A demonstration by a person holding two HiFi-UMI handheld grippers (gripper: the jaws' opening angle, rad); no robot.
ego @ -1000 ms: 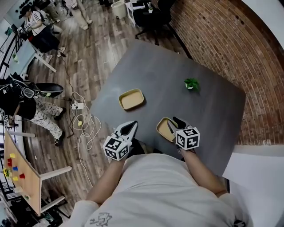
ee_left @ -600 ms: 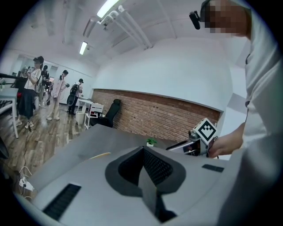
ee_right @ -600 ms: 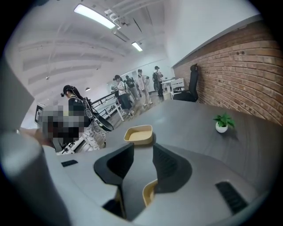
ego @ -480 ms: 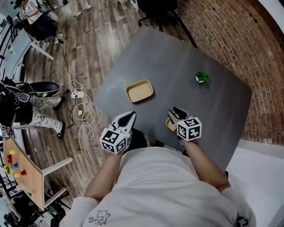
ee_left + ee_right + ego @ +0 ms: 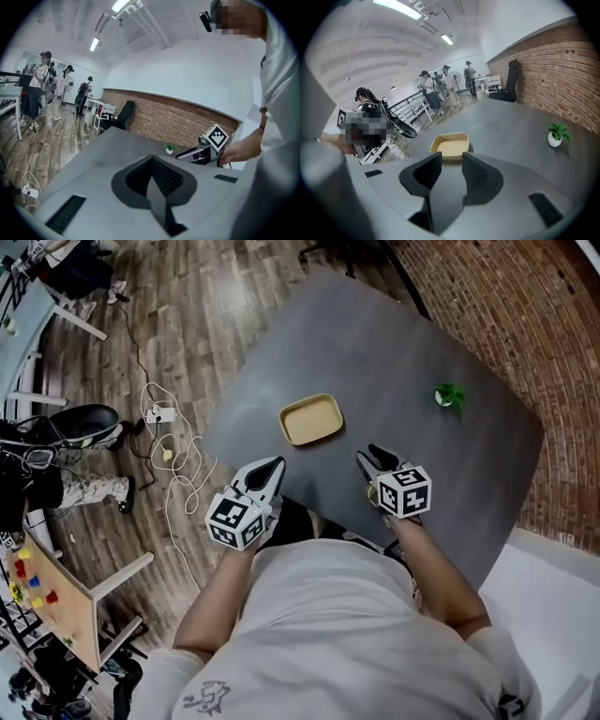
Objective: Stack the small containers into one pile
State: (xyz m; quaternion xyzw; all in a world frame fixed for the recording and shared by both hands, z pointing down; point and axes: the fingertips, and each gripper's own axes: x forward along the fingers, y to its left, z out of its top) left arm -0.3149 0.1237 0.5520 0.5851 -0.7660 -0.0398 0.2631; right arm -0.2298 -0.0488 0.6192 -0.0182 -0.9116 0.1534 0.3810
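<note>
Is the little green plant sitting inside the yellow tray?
No, the plant stands on the bare table, well apart from the tray.

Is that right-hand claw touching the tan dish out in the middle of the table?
Apart. The head view shows a strip of table between the right gripper and the tan container.
</note>
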